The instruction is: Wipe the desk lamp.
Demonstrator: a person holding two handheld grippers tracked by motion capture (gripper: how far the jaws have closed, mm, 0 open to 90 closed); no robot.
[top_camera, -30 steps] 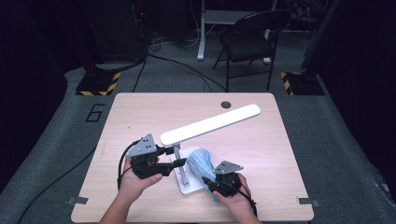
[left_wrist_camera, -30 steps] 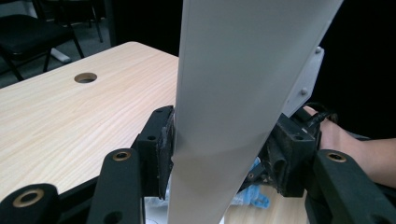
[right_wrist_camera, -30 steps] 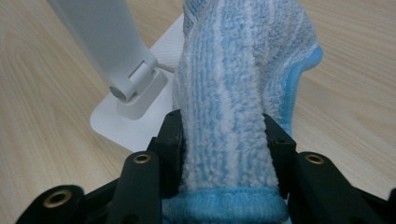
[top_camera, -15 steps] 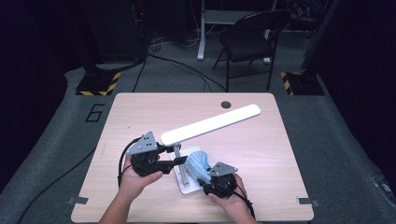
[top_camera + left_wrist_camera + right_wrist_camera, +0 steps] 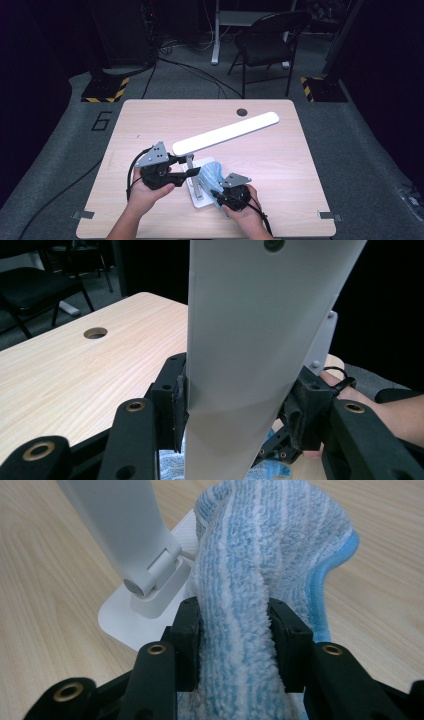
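Lamp (image 5: 225, 134) stands on table (image 5: 310, 165), white base near front edge, blue cloth (image 5: 210, 174) draped on base; left gripper (image 5: 186, 165) at lamp's stem, right gripper (image 5: 216, 193) at cloth; left gripper view: pads clamp lamp arm (image 5: 240, 340); right gripper view: jaws just closed, pinching cloth (image 5: 255, 570) beside lamp hinge (image 5: 150, 575).

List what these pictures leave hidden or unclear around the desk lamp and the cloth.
- Lamp base, high view: partly covered by the blue cloth and lamp arm.
- Lamp arm, left gripper view: its top is cut off by the upper edge, so its length is unseen there.
- Cloth, right gripper view: its lower part is hidden behind the right gripper.
- Left gripper: the arm hides the pad faces.
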